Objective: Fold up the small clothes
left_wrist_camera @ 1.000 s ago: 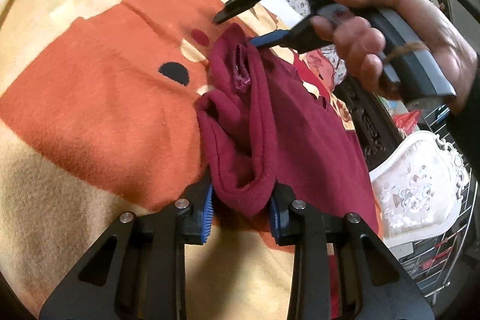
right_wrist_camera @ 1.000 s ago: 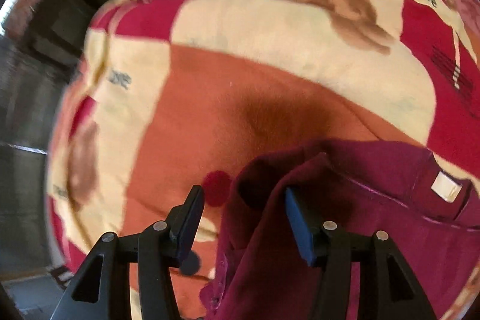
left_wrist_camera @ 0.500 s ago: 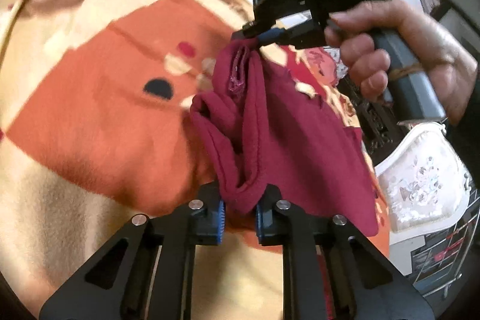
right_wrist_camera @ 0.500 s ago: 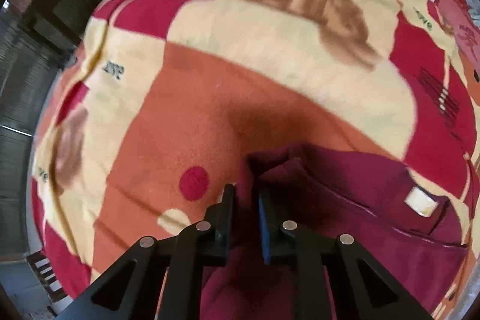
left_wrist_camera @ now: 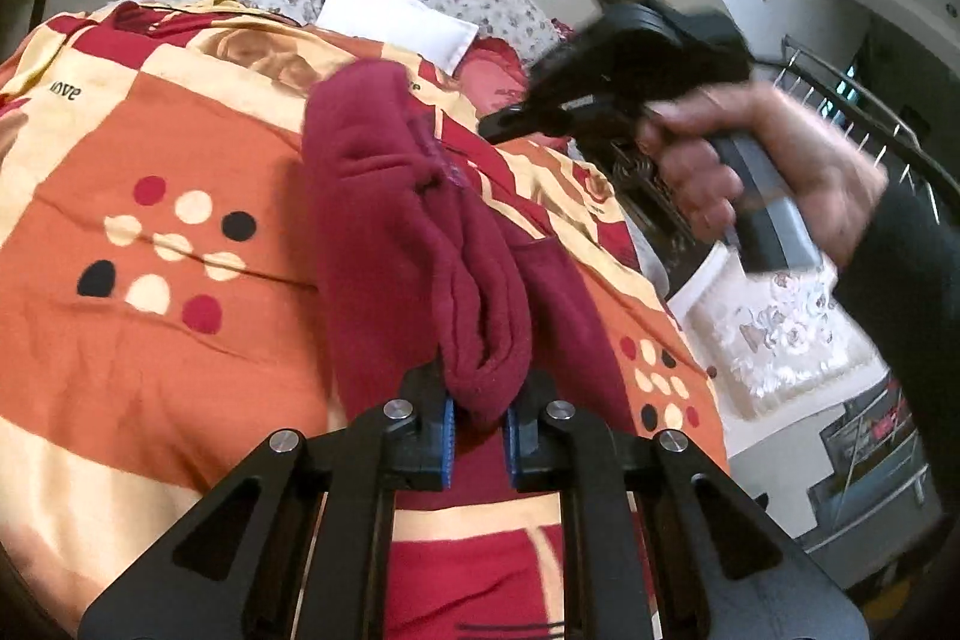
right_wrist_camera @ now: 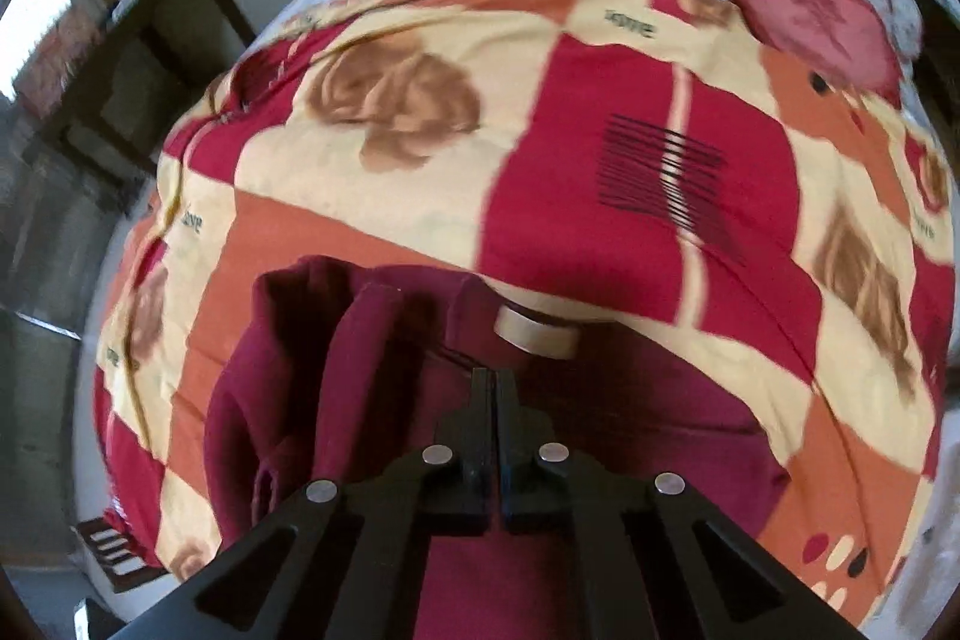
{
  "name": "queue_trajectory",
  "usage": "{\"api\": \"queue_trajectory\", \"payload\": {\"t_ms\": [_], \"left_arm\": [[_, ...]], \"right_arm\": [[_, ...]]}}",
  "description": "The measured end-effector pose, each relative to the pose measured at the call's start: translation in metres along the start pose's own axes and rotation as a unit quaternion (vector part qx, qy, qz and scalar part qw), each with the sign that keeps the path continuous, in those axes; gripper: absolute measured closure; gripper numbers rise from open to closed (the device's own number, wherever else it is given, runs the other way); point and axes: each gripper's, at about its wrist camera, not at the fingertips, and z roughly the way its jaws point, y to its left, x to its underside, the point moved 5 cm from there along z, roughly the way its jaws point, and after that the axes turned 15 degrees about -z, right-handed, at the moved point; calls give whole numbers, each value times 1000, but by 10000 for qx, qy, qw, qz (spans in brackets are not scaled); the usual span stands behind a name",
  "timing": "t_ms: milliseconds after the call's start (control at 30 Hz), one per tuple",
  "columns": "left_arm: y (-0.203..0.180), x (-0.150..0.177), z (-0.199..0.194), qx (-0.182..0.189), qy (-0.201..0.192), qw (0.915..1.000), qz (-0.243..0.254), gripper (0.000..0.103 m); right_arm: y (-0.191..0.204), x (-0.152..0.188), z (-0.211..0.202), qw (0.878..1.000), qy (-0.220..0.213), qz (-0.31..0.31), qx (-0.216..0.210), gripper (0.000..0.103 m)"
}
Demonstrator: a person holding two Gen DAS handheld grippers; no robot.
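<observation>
A dark red garment is bunched in a long fold over the patterned bedspread. My left gripper is shut on the garment's near end, and the cloth bulges out between the blue pads. In the right wrist view the garment hangs around my right gripper. Its jaws are pressed together on a thin edge of the garment, just below a pale label. From the left wrist view, a hand holds the right gripper beside the garment's far end, blurred by motion.
The bedspread covers the whole bed. A white pillow and floral bedding lie at the head, with a red cushion beside them. White ornate furniture and a metal rack stand to the right. A dark cabinet stands to the left.
Both grippers closed on the garment and rose, lifting it off the bedspread. The right gripper swung off to the right with its edge.
</observation>
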Motion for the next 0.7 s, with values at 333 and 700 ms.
{"api": "queue_trajectory", "payload": {"t_ms": [333, 700], "left_arm": [[21, -9, -8, -298, -175, 9993, -163, 92], [35, -7, -14, -158, -133, 9990, -388, 92]], "right_arm": [[24, 1, 25, 9771, -794, 1144, -1612, 21], [65, -11, 90, 9538, -239, 1666, -2489, 21]]}}
